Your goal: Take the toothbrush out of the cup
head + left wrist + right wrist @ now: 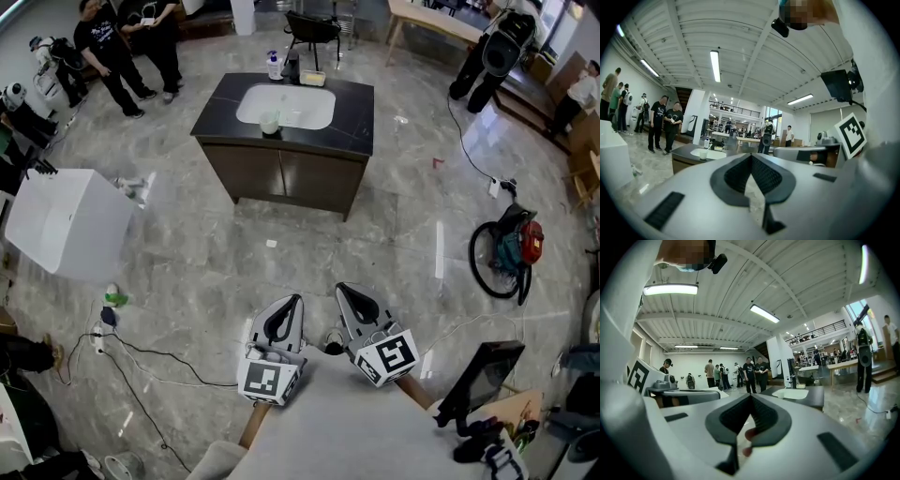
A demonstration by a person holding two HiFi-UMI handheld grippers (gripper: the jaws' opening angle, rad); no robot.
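Note:
A dark counter [354, 120] with a white sink stands far ahead on the grey floor. A pale cup [270, 123] with the toothbrush in it sits at the counter's front edge, by the sink. The same cup [703, 154] shows small in the left gripper view, its toothbrush leaning right. My left gripper [297, 298] and right gripper [340, 287] are side by side close to my body, well short of the counter. Both point roughly level toward it. Both are shut, with nothing between the jaws in either gripper view [751, 157] [751, 398].
A soap bottle [274, 66] and a small dish stand behind the sink. People [122, 47] stand at the back left. A white tub [70, 223] and floor cables [141, 361] lie to the left; a bicycle [506, 251] and a dark screen [478, 380] are at right.

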